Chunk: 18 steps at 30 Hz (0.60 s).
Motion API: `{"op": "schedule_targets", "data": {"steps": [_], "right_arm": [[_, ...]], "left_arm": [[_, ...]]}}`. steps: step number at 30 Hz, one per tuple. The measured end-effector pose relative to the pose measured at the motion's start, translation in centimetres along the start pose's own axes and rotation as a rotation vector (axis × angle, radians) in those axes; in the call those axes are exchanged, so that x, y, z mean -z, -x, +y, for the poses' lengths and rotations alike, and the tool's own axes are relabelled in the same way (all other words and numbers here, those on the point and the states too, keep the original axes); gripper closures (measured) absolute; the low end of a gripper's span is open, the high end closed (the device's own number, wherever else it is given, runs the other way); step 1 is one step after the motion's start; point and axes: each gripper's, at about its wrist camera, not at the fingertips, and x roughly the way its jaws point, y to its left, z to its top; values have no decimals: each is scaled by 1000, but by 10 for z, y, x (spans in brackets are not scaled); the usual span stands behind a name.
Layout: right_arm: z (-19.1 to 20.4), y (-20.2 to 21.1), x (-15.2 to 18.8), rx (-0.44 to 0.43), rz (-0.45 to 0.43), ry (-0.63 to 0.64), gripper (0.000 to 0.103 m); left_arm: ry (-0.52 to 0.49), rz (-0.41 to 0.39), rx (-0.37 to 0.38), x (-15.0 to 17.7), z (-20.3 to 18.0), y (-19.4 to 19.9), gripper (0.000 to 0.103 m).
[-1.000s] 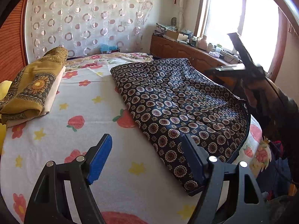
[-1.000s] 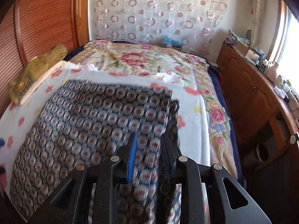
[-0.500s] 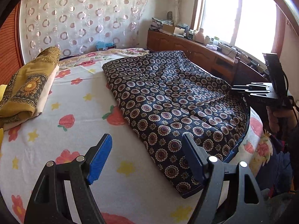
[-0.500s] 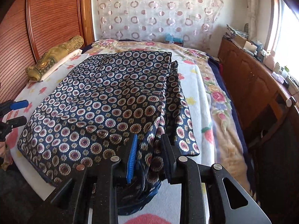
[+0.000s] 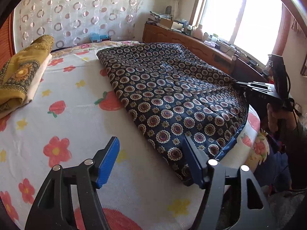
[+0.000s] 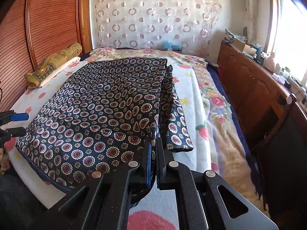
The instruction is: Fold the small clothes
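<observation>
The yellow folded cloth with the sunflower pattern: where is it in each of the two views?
Left wrist view: yellow folded cloth at the left edge, on the bed.
Right wrist view: it lies upper left, beside the wooden headboard.
Shared landmark: the ring-patterned curtain behind the bed.

A sheer curtain with ring patterns (image 6: 153,19) hangs across the far wall. A reddish ribbed wooden headboard (image 6: 48,25) stands on the left. Along the right, a low wooden cabinet (image 6: 249,84) cluttered with small items runs beneath a bright, sunlit window (image 5: 239,13).
</observation>
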Motion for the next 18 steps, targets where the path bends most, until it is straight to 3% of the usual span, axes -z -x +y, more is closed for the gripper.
{"op": "schedule_targets", "data": {"steps": [6,11,16,18], "right_arm": [[7,-9,-6,6,-12,-10,100],[20,-5,-7,42,-50,13,94],[39,5,-5,7,-72,16,59],[49,5,0,-28,-72,22,53]], "left_arm": [[-4,33,46,4,-4,-3,45],[-2,40,81,10,-5,-1,55],[-29,65,133,13,-14,1,85],[-47,51,134,11,-19,5,95]]}}
